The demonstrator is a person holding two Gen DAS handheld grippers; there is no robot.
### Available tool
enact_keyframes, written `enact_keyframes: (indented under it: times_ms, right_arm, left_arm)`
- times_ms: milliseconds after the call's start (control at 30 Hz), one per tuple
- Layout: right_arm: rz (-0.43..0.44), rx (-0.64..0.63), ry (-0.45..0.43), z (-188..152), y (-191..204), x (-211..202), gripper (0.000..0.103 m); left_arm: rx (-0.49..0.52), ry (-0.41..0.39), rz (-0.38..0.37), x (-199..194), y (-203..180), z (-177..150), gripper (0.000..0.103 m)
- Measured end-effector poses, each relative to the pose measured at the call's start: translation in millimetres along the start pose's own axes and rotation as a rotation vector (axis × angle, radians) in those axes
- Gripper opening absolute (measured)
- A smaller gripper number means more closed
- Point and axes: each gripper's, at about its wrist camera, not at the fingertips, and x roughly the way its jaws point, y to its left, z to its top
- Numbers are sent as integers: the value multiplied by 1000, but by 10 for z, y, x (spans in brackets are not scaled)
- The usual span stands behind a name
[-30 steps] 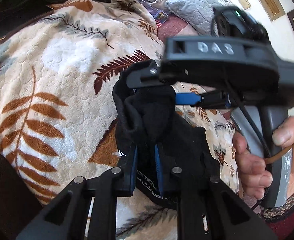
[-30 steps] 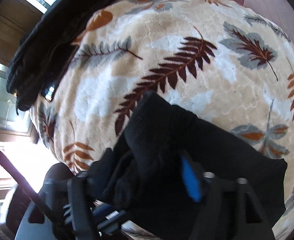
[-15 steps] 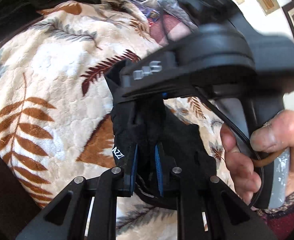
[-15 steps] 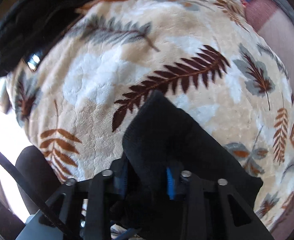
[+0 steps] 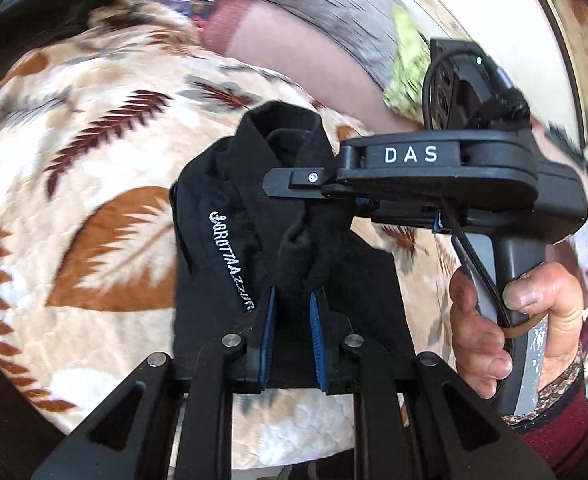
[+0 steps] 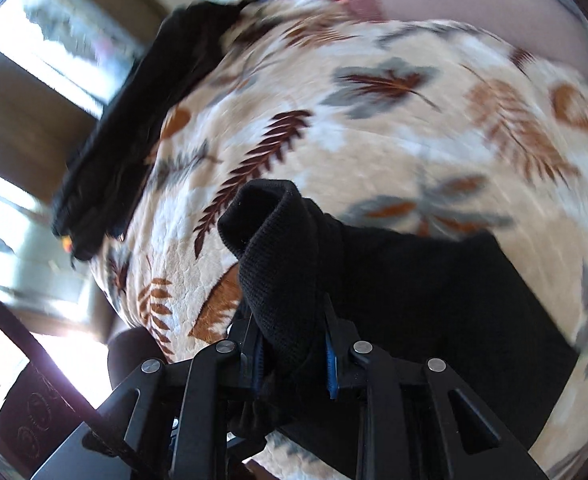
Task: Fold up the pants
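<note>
Both still pinching bunched black pants (image 5: 230, 240) over the bed (image 5: 94, 152): left gripper (image 5: 290, 312), right gripper (image 6: 292, 344). More white lettering now exposed at 9 o'clock.

My black pants (image 5: 334, 276) are bunched into a thick folded bundle, white lettering running along one panel. They sit on the leaf-print blanket (image 5: 94, 184) toward its near edge, one ribbed end (image 6: 278, 240) lifted and curling over.
</note>
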Motion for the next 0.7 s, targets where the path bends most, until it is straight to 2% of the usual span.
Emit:
enact_keyframes:
  times_ms: [133,300,400,433,500,667,700]
  right_arm:
    - [52,109,-49,-249,-426,-131,24]
    - [117,266,-64,-512,-981,-107,24]
    - [160,309,-83,-599,-1169,-102,25]
    - [171,308,-90,-610,-1198,-101,26]
    - [162,303,-99,-625,-1228,-102,36]
    - [65,280,-167,-705,-1317,-276,60]
    - [60,292,-181,-734,-1365,-328,60]
  left_arm:
    - [96,56,-12,87,-277,-68,17]
    - [163,89,-57,36,-380,-140,18]
    - [163,81,-66,-68,-358,-184,27]
    - [154,73,-65,-91,-357,-151,33]
    - [139,63,-54,-115,-312,-97,36]
    - [90,55,-60,-126,-224,55,39]
    - [80,52,-58,-100,-203,95,40]
